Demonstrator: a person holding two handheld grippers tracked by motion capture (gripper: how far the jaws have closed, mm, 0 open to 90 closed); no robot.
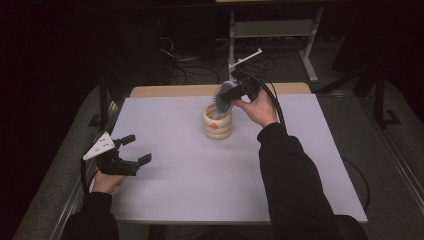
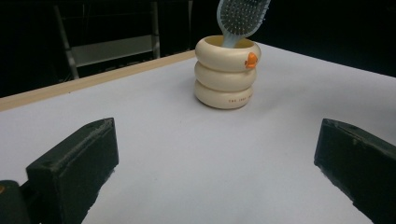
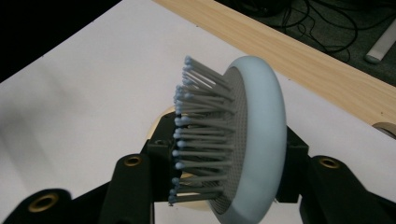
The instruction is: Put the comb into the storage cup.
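My left gripper (image 1: 131, 150) rests low on the near left of the desk (image 1: 180, 175), jaws spread wide with nothing between them. Farther out, near the desk's middle, stands the cream ringed cup (image 1: 217, 121). The pale blue hairbrush (image 1: 224, 96) leans tilted with its handle down inside that cup. My right gripper (image 1: 239, 92) has its jaws on either side of the brush head; I cannot tell whether they press it.

Dark room beyond the white table (image 1: 200, 190), grey shelf frame (image 1: 272, 30), cables (image 1: 185, 60) on floor.
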